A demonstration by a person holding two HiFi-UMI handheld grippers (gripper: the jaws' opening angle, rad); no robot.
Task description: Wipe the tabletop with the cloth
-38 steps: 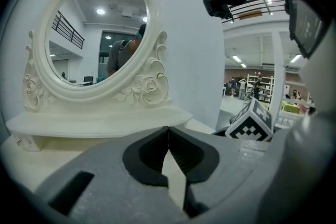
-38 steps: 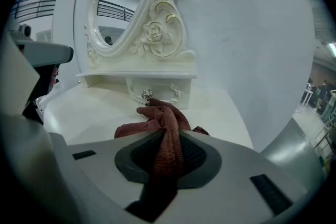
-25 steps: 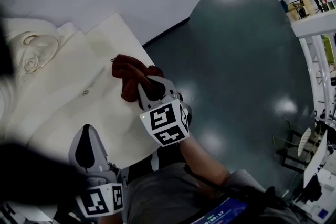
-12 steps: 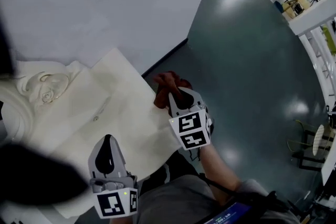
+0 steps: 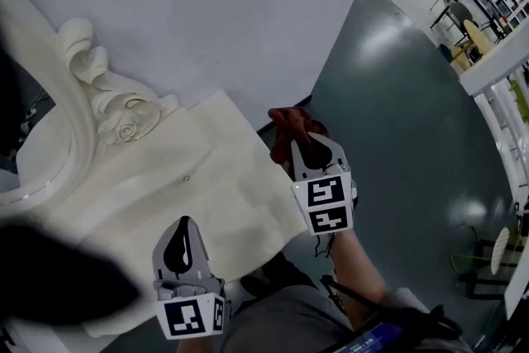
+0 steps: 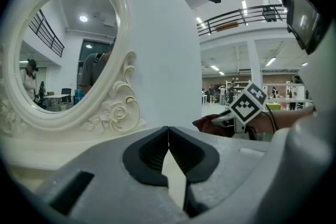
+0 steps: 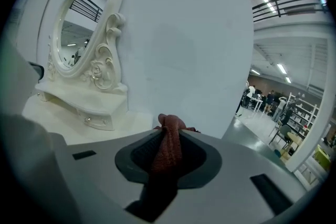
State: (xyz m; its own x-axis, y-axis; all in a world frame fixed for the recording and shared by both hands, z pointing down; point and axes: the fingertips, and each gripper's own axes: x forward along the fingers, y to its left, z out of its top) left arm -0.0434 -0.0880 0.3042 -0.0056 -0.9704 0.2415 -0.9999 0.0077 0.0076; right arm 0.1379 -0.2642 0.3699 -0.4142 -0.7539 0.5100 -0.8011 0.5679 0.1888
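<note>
A: Where is the dark red woven cloth (image 5: 289,124)?

B: It's clamped in the right gripper (image 5: 304,143). That gripper's own view shows the jaws closed on a bunched fold. A knot of the cloth pokes out past the tips, and the rest hangs down between the pads.

A: Is it lying on the cream-white surface (image 5: 223,194)?

B: No. In the head view it is held just off the surface's right-hand edge. The glossy grey floor (image 5: 397,136) is behind it, and the foot of the plain white wall panel (image 5: 207,4) is close by.

A: And the left gripper (image 5: 184,226)?

B: Its jaws are together at the tips with nothing between them. Lower down, a sliver of the pale surface shows through the gap. It hangs over the near part of the surface and points toward the wall panel. The oval mirror in a carved cream frame (image 6: 63,60) is to its left.

A: Do the two grippers touch?

B: No, they are apart. In the left gripper view the right one shows off to the right, with its marker cube facing the camera and the cloth bunched ahead of it.

A: Where does the mirror stand?

B: At the back left of the surface, against the wall panel. Its scrolled base rests on the surface.
</note>
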